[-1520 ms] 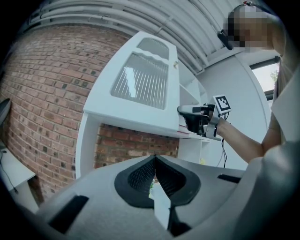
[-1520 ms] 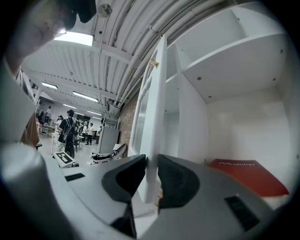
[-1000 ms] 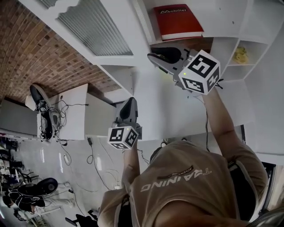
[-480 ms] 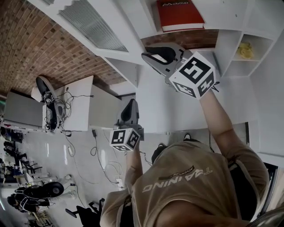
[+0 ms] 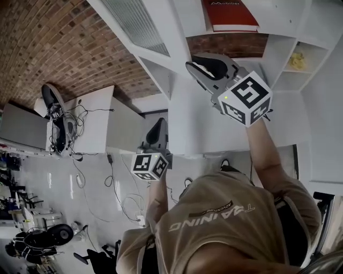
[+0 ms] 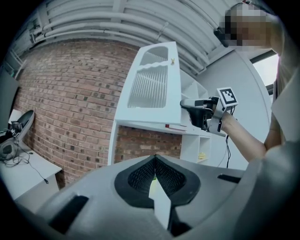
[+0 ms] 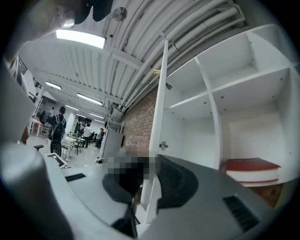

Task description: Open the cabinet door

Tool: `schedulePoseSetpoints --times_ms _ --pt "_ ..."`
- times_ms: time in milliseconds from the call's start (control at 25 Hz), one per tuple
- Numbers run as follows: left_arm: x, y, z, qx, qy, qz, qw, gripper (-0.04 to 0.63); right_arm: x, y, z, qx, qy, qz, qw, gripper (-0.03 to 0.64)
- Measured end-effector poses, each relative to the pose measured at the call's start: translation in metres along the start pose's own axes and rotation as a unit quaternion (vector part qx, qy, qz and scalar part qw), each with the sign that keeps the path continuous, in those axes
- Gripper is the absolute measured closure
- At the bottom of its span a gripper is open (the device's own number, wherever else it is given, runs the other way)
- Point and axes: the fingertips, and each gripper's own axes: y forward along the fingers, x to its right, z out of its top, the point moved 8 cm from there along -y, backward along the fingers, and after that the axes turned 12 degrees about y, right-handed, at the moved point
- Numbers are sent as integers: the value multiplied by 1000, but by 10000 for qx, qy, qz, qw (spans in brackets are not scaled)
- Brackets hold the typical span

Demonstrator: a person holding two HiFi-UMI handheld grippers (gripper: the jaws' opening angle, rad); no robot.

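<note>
The white cabinet door (image 5: 136,21) with a ribbed glass panel stands swung out from the shelves. My right gripper (image 5: 195,61) is at its free edge. In the right gripper view the door (image 7: 161,103) runs edge-on between the right gripper's (image 7: 147,187) jaws, which are closing on it. The left gripper view shows the door (image 6: 152,84) from outside, with the right gripper (image 6: 199,112) at its edge. My left gripper (image 5: 157,124) hangs lower, away from the door. Its (image 6: 154,180) jaws are together and hold nothing.
Open white shelves hold a red book (image 5: 228,13) and a small yellow thing (image 5: 297,61). A brick wall (image 5: 48,48) lies behind the cabinet. A desk (image 5: 80,128) with cables and gear is at the left. People stand far off in the right gripper view.
The door has swung farther out from the shelves with the right gripper on its edge. The left gripper has shifted a little but stays low and shut.
</note>
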Motion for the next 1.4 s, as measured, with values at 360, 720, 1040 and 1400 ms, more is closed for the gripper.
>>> schedulePoseSetpoints --times_ms 360,720,1040,1400 --pt "-32 -44 -12 -5 -8 -302 9995 588 -54 6 -2 -32 51 -483 9988 554" --pt "-53 -80 -29 116 -107 -650 9978 588 -106 18 -8 -44 -80 -1072 9942 554" --pt "-83 -109 -43 80 -135 -808 9966 588 -136 31 -12 134 3 -1412 9899 554" --pt "-107 -122 -51 87 -130 -919 9956 588 -170 53 -16 172 -25 -1429 9896 558"
